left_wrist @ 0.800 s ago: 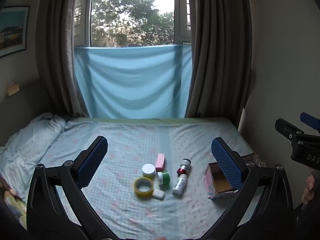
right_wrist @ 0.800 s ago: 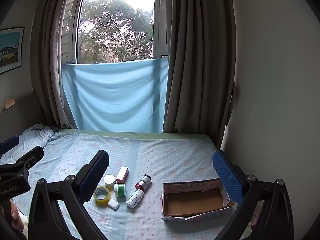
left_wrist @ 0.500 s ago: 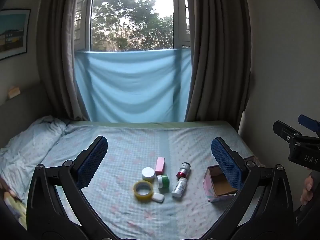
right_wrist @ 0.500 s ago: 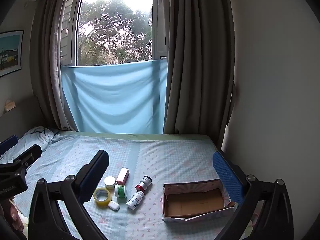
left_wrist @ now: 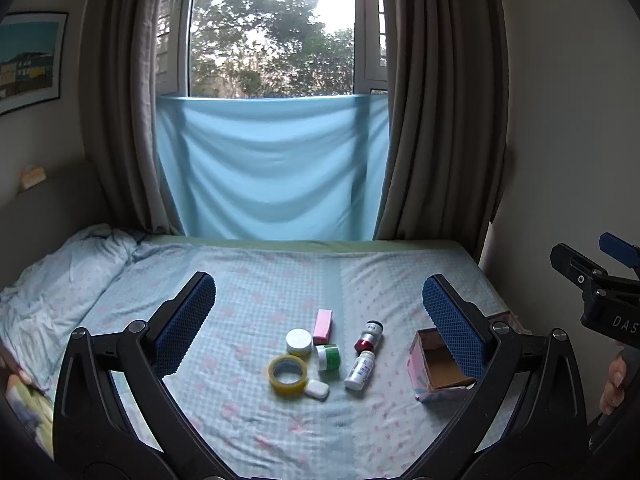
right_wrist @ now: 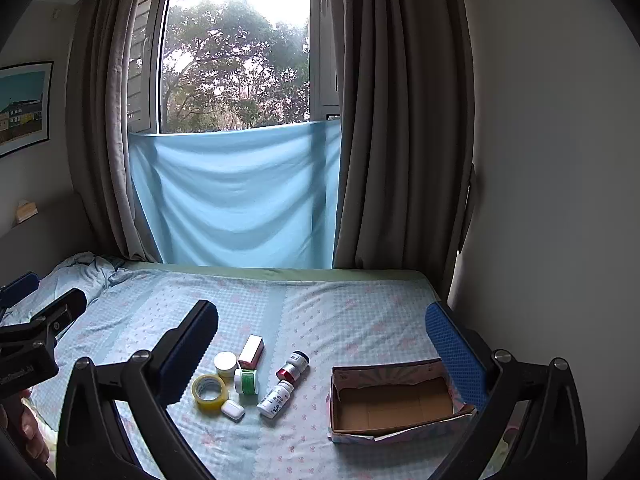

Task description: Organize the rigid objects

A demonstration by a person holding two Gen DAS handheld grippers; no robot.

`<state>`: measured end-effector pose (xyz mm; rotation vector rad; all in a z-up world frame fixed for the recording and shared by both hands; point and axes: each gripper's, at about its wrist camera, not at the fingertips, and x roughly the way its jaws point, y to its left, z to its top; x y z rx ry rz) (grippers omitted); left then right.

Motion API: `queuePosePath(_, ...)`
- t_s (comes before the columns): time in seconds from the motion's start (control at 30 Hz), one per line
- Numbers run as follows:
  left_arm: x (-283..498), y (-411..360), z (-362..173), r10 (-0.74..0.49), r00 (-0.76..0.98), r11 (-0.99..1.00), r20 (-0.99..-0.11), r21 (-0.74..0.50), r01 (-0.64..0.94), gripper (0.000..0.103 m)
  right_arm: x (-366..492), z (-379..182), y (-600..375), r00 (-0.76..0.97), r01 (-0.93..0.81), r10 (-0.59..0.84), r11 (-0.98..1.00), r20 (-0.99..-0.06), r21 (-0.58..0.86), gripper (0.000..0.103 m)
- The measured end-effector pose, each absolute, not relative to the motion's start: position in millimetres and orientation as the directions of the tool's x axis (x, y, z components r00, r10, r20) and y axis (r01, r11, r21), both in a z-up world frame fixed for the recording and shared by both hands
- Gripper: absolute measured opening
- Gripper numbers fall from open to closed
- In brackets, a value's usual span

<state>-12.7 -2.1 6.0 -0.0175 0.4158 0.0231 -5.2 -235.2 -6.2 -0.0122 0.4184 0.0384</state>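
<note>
Bottles (right_wrist: 276, 396) lie loose on the soft bed (right_wrist: 360, 320) near the box (right_wrist: 394, 400); both grippers' jaws gape wide, empty, so a nudge might roll them.

The bed sheet (right_wrist: 340, 320) is matt printed cloth – softly wrinkled. The box (right_wrist: 394, 426) looks like cardboard, bare brown inside. The tape roll (right_wrist: 209, 392) is glossy yellowish plastic.

Two bottles (right_wrist: 294, 366), two jars (right_wrist: 225, 361) (lidded), one box (right_wrist: 394, 402)
</note>
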Motion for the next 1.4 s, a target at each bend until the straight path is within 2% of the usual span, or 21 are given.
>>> queuePosePath(1.4,2,2,5,0.007,0.912,1.0,-0.411,-0.015,-0.014,0.103,4,-11,-230,0.927,-0.046,0.054,0.998,-0.371,0.03,0.103)
